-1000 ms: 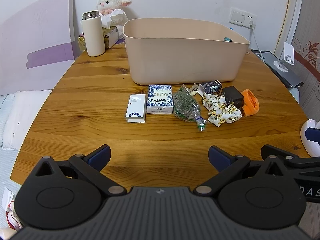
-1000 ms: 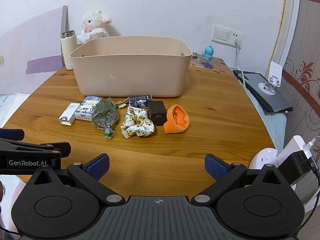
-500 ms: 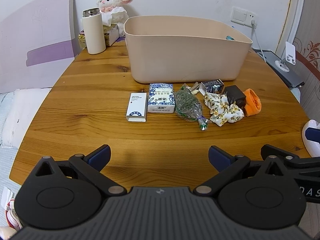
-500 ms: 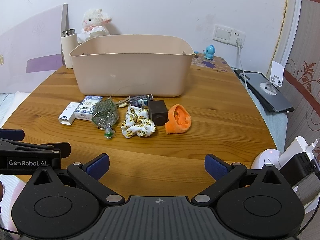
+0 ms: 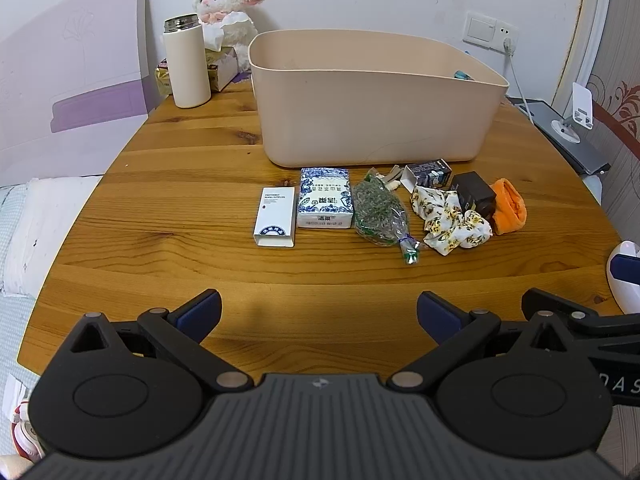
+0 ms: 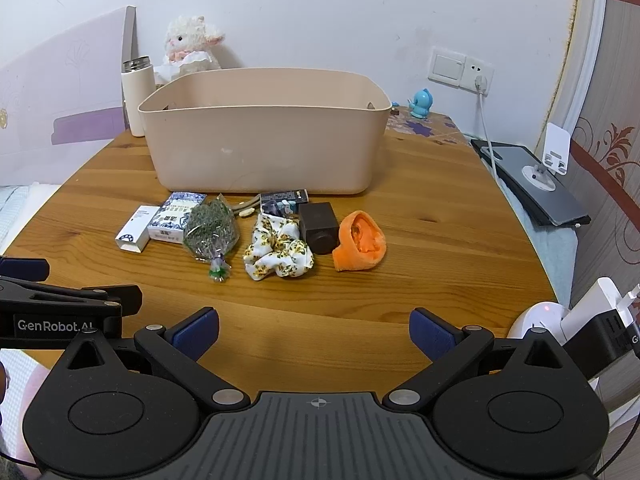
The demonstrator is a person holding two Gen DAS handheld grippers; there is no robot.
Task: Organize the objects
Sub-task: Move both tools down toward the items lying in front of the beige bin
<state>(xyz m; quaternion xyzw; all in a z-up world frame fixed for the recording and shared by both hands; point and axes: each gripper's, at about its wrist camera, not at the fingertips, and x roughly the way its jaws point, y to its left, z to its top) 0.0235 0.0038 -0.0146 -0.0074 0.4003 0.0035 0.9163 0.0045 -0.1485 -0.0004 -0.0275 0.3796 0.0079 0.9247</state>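
A beige bin [image 5: 372, 120] [image 6: 260, 148] stands on the round wooden table [image 5: 180, 208]. In front of it lies a row: a white box [image 5: 275, 216] [image 6: 134, 234], a blue-patterned box [image 5: 325, 197] [image 6: 176, 218], a bag of dried herbs [image 5: 380, 210] [image 6: 210, 228], a floral scrunchie [image 5: 450, 220] [image 6: 278, 250], a dark small carton [image 5: 428, 170], a black box [image 5: 474, 194] [image 6: 318, 224] and an orange cloth [image 5: 510, 206] [image 6: 360, 242]. My left gripper [image 5: 319, 312] and right gripper [image 6: 314, 330] are both open and empty, near the table's front edge.
A white flask [image 5: 186, 64] and a plush lamb [image 5: 224, 12] stand at the back left. A blue figurine [image 6: 422, 102], wall socket with cable [image 6: 480, 80] and a dark tablet with white stand [image 6: 532, 178] are at the right. A white charger [image 6: 580, 316] sits near right.
Both grippers have moved slightly forward toward the row of objects. Both stay open; nothing on the table has moved.
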